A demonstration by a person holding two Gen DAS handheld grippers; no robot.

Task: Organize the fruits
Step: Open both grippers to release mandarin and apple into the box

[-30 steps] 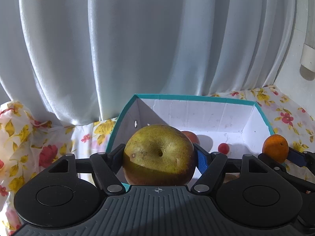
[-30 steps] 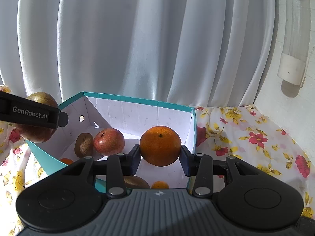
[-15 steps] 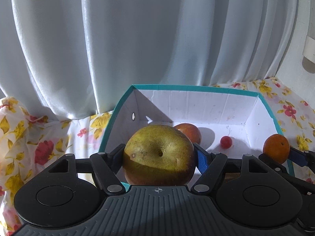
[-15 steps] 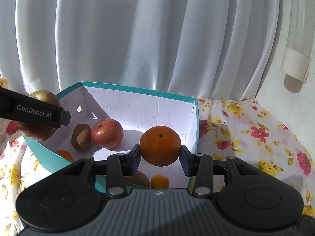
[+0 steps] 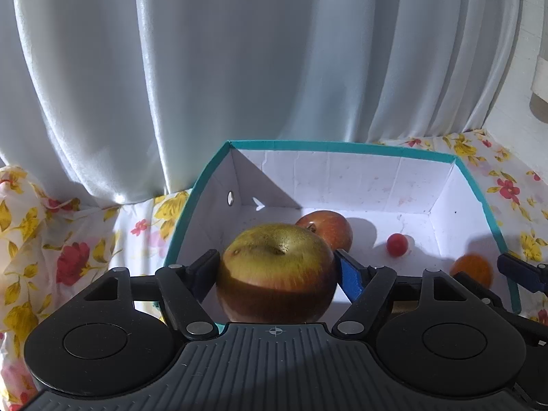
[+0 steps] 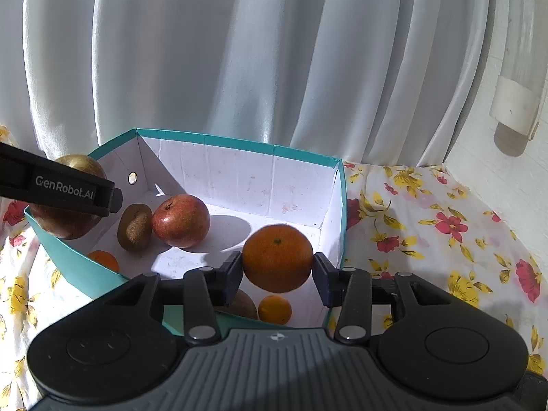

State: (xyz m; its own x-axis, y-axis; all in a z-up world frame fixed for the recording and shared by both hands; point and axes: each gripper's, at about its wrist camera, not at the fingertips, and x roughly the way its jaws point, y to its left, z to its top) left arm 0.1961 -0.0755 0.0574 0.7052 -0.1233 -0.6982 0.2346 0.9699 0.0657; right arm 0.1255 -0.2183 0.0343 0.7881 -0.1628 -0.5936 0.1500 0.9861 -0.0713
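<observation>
A big yellow-green and red apple (image 5: 275, 274) sits pinched between the pads of my left gripper (image 5: 275, 263), above the near left corner of the teal box (image 5: 342, 145). In the right wrist view the same apple (image 6: 65, 219) hangs under the left gripper's finger (image 6: 68, 185). My right gripper (image 6: 277, 269) is over the box's right end and its jaws are opening. The orange (image 6: 277, 257) lies between them, slightly blurred, no longer squeezed. In the left wrist view that orange (image 5: 472, 270) shows a small gap to the blue pad (image 5: 517, 270).
The box (image 6: 239, 142) has white inner walls and holds a red apple (image 6: 181, 221), a kiwi (image 6: 134, 227), two small oranges (image 6: 274, 309) (image 6: 104, 262) and a cherry tomato (image 5: 397, 245). A floral cloth (image 6: 428, 226) covers the table. White curtain behind, wall at right.
The right jaws have spread a little and the orange has sagged slightly between them. The big apple has rolled in the left jaws, its dimple now facing up. More of the box floor shows.
</observation>
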